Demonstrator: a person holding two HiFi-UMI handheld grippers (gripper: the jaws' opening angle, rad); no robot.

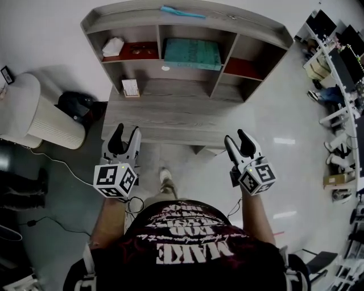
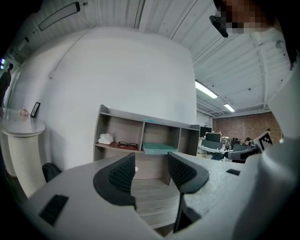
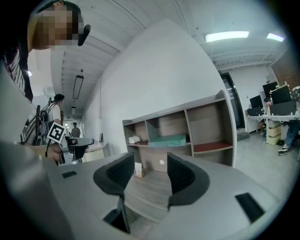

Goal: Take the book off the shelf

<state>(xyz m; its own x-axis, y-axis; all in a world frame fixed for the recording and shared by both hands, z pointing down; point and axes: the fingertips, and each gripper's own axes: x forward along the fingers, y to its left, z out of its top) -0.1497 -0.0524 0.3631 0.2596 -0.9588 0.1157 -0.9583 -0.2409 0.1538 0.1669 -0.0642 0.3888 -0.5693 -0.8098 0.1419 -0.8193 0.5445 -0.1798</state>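
Note:
A teal book (image 1: 192, 54) lies flat in the middle compartment of the grey wooden shelf unit (image 1: 259, 28); the same book (image 2: 158, 148) (image 3: 168, 140) shows in both gripper views. My left gripper (image 1: 125, 138) hovers in front of the desk's near edge, jaws open and empty. My right gripper (image 1: 238, 142) is level with it on the right, also open with nothing between its fingers. Both are well short of the book.
A tissue wad (image 1: 112, 46) and glasses (image 1: 136, 50) occupy the left compartment. A small box (image 1: 131, 87) stands on the desk top (image 1: 170, 111). A blue strip (image 1: 182, 12) lies on the shelf's top. A white round cabinet (image 1: 31, 113) stands left, office desks far right.

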